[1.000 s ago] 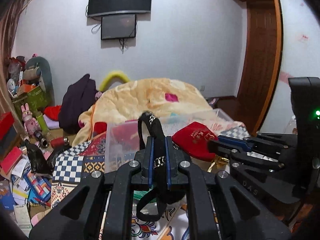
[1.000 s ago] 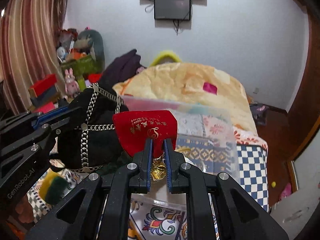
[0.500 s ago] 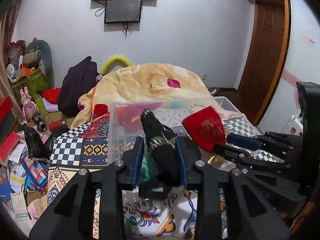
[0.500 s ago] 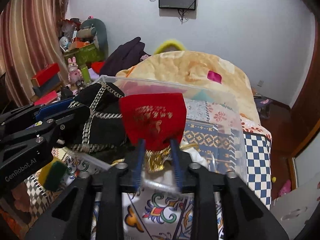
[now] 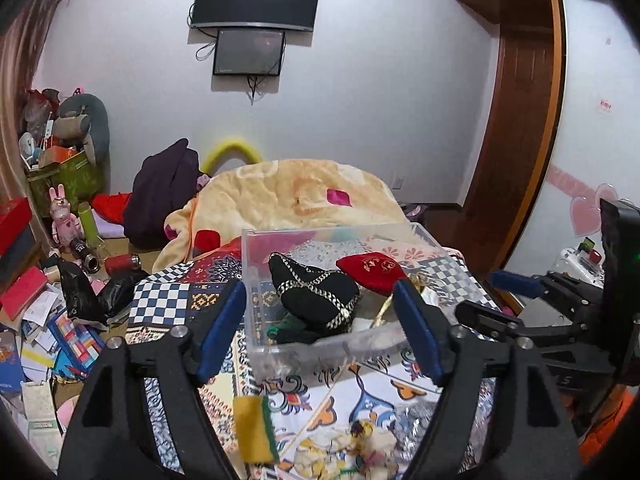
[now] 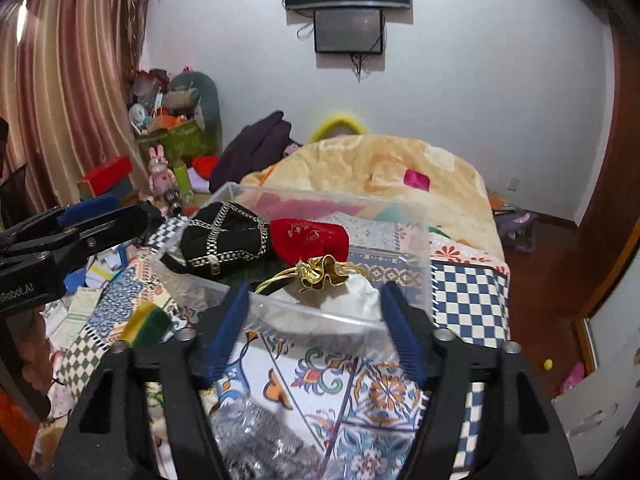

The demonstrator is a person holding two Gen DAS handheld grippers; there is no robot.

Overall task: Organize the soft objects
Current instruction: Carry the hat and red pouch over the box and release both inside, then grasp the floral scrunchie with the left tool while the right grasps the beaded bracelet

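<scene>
A clear plastic bin (image 5: 256, 280) (image 6: 416, 264) stands on the patterned bedspread. A black hat with silver chain trim (image 5: 316, 296) (image 6: 224, 240) and a red pouch with gold print (image 5: 370, 266) (image 6: 308, 236) lie inside it, with a gold ruffled tie (image 6: 320, 274) at the pouch's mouth. My left gripper (image 5: 320, 328) is open and empty, just in front of the bin. My right gripper (image 6: 314, 328) is open and empty at the bin's near wall. Each gripper shows from the side in the other's view.
A yellow-and-green sponge (image 5: 254, 428) (image 6: 146, 324) and a silver scouring ball (image 6: 256, 436) lie on the bedspread in front of the bin. A beige blanket (image 5: 296, 196) is heaped behind it. Cluttered floor with books and toys lies to the left (image 5: 48, 304).
Both grippers opened and drew back. The black hat left my left gripper and the red pouch left my right gripper; both now rest in the bin.
</scene>
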